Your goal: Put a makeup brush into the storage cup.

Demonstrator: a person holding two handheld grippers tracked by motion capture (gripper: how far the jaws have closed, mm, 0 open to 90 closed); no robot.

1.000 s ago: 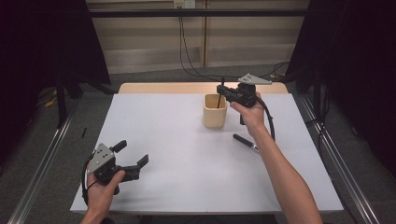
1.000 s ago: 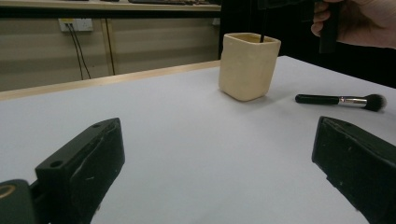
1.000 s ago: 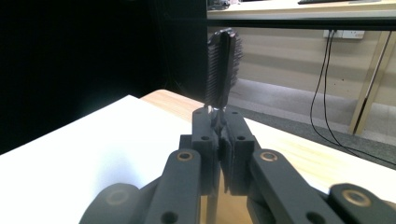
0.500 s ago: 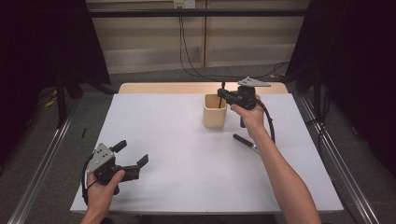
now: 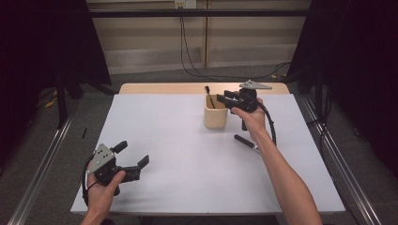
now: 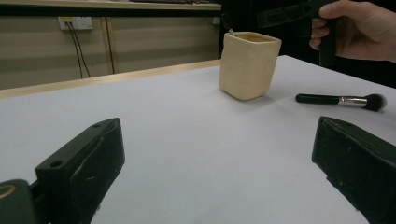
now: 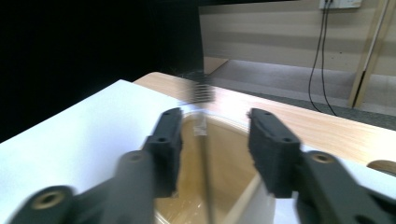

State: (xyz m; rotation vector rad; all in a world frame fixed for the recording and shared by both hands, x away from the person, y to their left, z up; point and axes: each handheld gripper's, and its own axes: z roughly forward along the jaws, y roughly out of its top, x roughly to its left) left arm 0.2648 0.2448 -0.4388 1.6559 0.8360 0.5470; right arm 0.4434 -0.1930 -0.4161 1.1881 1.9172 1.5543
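A cream cup (image 5: 215,116) stands at the table's far middle, with a dark make-up brush (image 5: 208,96) leaning inside it. My right gripper (image 5: 221,99) hovers level over the cup's rim. Its jaws have just been opening and now stand apart on either side of the brush (image 7: 201,125) without pressing it, above the cup (image 7: 219,186). A second brush (image 5: 246,142) lies on the table to the right of the cup. My left gripper (image 5: 133,154) rests open and empty near the front left edge. From there I see the cup (image 6: 249,65) and the lying brush (image 6: 340,99).
The white table top (image 5: 178,154) has a wooden strip (image 5: 155,88) along its far edge. Cables (image 5: 187,56) hang down the back wall. Metal rails (image 5: 44,164) run along both sides of the table. The person's right hand (image 6: 357,28) holds the far gripper.
The right gripper's jaws have parted and let go of the brush, which now leans in the cup. The left gripper has not moved.
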